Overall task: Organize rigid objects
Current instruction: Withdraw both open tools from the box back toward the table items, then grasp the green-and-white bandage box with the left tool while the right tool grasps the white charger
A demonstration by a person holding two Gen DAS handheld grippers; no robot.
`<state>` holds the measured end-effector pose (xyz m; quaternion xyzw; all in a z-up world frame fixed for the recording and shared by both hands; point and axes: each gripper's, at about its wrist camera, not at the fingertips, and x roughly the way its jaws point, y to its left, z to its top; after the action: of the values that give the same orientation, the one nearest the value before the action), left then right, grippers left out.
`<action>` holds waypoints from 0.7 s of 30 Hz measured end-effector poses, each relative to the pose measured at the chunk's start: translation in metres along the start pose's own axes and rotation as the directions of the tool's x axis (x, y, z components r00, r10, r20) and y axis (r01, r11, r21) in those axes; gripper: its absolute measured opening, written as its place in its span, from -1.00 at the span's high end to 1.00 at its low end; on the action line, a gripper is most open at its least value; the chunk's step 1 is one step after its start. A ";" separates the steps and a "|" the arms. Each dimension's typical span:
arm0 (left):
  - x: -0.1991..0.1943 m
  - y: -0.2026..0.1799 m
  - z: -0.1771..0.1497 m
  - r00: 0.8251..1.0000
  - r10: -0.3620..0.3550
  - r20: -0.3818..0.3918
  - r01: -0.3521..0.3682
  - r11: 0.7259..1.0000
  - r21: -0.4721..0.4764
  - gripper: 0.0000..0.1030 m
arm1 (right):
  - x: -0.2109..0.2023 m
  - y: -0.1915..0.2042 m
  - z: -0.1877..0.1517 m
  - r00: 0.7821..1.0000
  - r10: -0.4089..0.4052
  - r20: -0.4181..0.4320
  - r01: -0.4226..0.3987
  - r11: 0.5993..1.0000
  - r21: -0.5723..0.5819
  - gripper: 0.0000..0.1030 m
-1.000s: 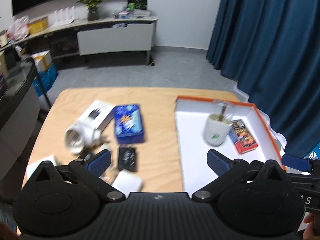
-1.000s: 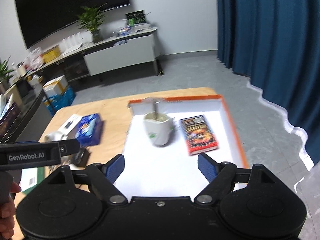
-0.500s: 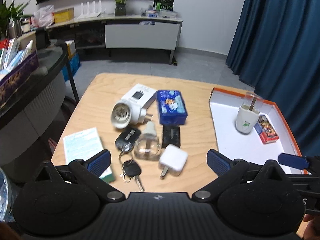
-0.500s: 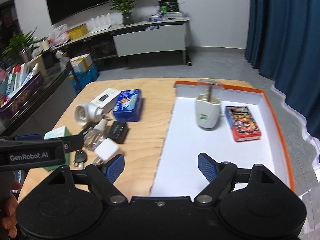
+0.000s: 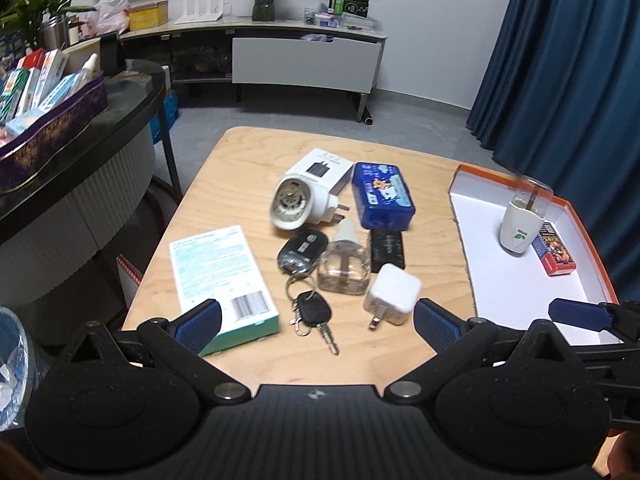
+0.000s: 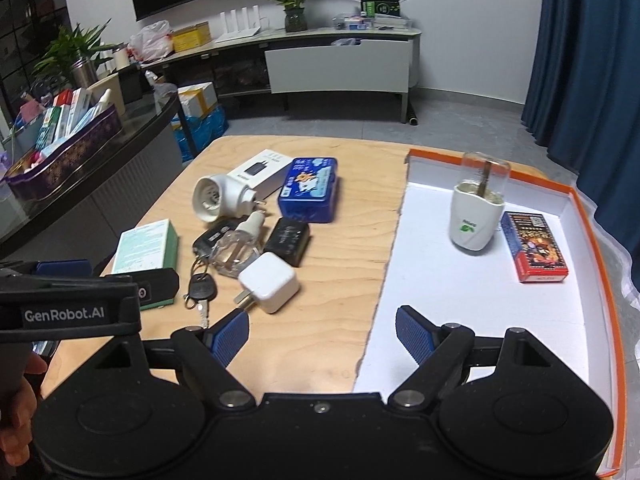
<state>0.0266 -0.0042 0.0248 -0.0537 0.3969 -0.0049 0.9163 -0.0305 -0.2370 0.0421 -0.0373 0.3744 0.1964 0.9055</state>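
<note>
Small rigid objects lie clustered at the centre of a wooden table (image 5: 248,152), with a white, orange-rimmed tray (image 6: 600,264) at 3 o'clock of the cluster.

Hard to make out: the print on the green-and-white box (image 5: 220,272) is too fine to read, and its near corner sits behind the left gripper's finger. Only a sliver of the person's hand (image 6: 16,420) shows at the left edge of the right wrist view.

The left gripper (image 5: 316,322) hovers above the near table edge, fingers spread wide and holding nothing. The right gripper (image 6: 322,334) hovers over the seam between table and tray, fingers likewise spread and empty.

Going left to right, the green-and-white box lies flat at 9 o'clock of the cluster. Next come a round white plug-in device (image 5: 298,202), a black key fob (image 5: 302,250) and a black car key (image 5: 314,312) on a ring. A white charger box (image 5: 320,170) lies at 12 o'clock. A clear glass bottle (image 5: 345,266) lies on its side in the middle, with a white charger cube (image 5: 392,294) just beside it at 5 o'clock. A black case (image 5: 387,249) and a blue tin (image 5: 380,196) follow.

In the tray stand a white cup with a clear dome (image 6: 478,216) and, just beside it, a red card box (image 6: 534,246) lying flat.
</note>
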 end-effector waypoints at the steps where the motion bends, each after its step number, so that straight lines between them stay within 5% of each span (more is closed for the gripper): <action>1: -0.001 0.003 -0.002 1.000 -0.002 0.000 0.002 1.000 -0.006 -1.00 | 0.001 0.002 -0.001 1.000 0.001 -0.002 -0.001 1.000 -0.004 -0.85; 14: 0.006 0.054 -0.028 0.997 0.069 -0.034 -0.072 0.993 -0.089 -1.00 | 0.004 0.004 -0.010 0.999 0.031 -0.025 -0.031 1.000 0.007 -0.85; 21: 0.031 0.063 -0.008 0.994 0.104 -0.032 -0.108 0.976 -0.191 -1.00 | 0.008 0.001 -0.011 0.999 0.031 -0.032 -0.031 0.999 0.017 -0.85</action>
<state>0.0398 0.0560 -0.0100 -0.1208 0.4076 0.0817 0.9014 -0.0334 -0.2358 0.0289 -0.0272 0.3909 0.2067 0.8965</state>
